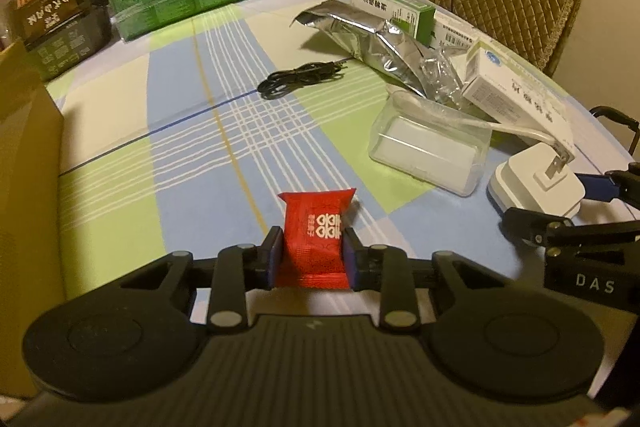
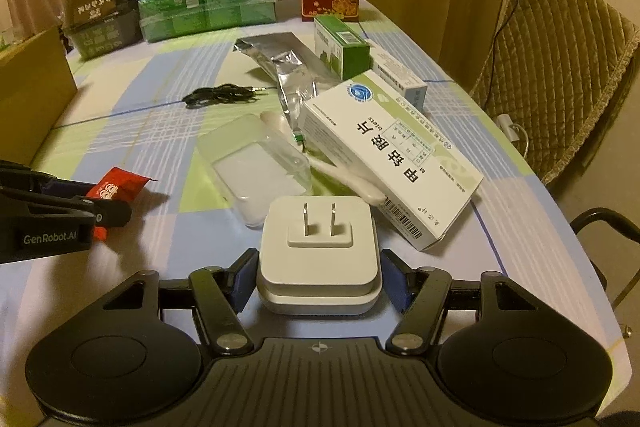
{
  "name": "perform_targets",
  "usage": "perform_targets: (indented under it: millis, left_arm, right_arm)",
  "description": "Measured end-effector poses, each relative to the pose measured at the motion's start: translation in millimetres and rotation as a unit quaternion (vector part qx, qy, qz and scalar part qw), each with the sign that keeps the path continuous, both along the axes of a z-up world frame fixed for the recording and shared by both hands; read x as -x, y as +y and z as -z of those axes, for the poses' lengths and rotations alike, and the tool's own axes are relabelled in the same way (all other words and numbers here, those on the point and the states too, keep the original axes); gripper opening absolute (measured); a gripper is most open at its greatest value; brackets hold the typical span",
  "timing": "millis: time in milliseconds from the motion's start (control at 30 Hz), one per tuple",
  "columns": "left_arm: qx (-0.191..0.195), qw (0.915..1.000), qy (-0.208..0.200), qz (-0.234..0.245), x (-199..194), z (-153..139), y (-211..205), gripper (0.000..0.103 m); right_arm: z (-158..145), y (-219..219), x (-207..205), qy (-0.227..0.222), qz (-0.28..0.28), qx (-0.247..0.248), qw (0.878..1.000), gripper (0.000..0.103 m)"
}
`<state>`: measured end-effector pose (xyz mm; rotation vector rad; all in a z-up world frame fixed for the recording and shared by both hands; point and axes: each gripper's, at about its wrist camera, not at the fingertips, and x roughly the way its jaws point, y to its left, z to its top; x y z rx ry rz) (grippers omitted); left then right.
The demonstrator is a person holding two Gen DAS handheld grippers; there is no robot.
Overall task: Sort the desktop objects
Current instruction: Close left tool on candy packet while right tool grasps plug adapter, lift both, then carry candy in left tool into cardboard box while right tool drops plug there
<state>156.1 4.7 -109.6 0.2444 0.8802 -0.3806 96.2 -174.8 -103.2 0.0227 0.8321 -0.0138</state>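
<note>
Both of your wrist cameras are looking steeply down along their jaws, close over the surface (image 1: 200, 131), toward the far boxes, both taking in the charger (image 2: 320, 251) and red packet (image 1: 314, 239).

Both grippers are matte black, with round discs behind ribbed bodies, silver rivets and blue pads; the left gripper (image 2: 100, 217) reads "GenRobot.AI", the right gripper (image 1: 568, 203) "DAS".
</note>
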Motion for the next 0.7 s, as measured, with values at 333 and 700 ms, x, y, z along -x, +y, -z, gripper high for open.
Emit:
perform_targets:
  millis: [333,700]
  left_arm:
    - [0.01,0.9992,-0.032,-0.021,21.5,-52.5,14.2,0.026]
    - [-0.005,0.9918,-0.095,-0.085,45.5,-139.6,84.8,0.026]
  right_arm:
    - [-36.7,7.9,15.1,-0.026,-0.013,-0.015,0.999,0.061]
    - [-106.9,76.1,4.0,-0.077,-0.104,-0.047,0.991,0.061]
